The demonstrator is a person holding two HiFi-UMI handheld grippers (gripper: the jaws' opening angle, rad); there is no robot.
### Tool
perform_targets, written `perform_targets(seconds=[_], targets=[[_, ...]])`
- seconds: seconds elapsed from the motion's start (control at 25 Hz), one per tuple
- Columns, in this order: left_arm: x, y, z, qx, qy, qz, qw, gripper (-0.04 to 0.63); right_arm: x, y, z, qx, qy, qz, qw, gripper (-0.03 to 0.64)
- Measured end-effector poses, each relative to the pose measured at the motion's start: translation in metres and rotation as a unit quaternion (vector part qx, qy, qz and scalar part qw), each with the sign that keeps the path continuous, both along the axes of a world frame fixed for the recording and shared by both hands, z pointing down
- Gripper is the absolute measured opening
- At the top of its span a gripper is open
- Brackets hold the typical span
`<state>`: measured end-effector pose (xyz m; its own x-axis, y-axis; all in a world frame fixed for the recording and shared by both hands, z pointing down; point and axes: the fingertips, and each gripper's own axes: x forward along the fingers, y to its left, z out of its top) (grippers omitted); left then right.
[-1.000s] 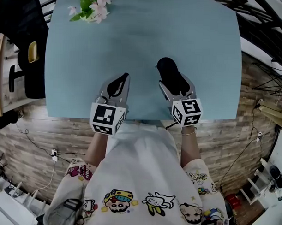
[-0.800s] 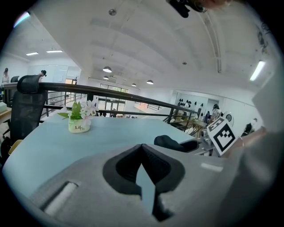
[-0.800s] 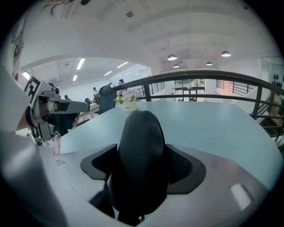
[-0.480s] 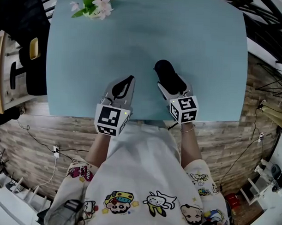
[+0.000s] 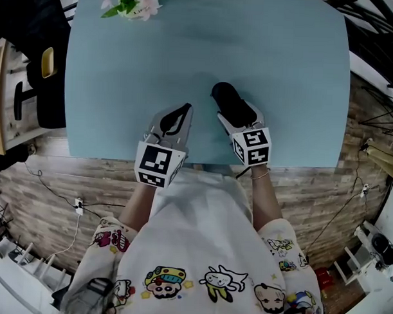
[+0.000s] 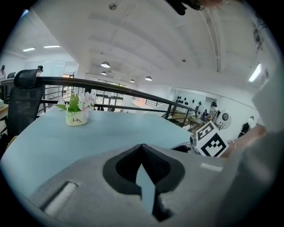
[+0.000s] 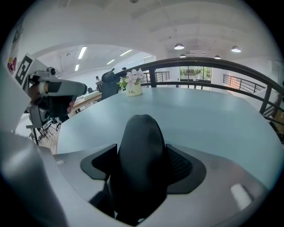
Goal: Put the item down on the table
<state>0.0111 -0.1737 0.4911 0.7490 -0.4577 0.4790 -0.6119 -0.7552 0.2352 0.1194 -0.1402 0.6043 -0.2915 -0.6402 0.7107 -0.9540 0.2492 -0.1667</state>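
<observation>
Black smooth rounded item (image 7: 141,150): clamped between pads of right tongs (image 5: 235,116), at near edge of pale blue counter (image 5: 187,50); contact with surface unclear. Left tongs (image 6: 142,148): pressed together, empty. Status, judged: set-down not done; lowering and release left.

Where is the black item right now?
Head view: the black item sits clamped in the right claw, over the blue table's near edge, just right of the shut left claw.

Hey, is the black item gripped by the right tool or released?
Gripped. In the right gripper view the pads of the right tool press both sides of the black item, which juts out past them.
</observation>
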Motion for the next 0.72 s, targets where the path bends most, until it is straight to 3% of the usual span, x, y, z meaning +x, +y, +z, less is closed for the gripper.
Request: perform_targets(seconds=[0.72], targets=[[0.0012,0.0057,0.0052,-0.003,-0.001,0.004,1.0000,-0.002,0.0005,0.0007,0.0069,-0.005,-0.018,0.011,1.000,0.358]])
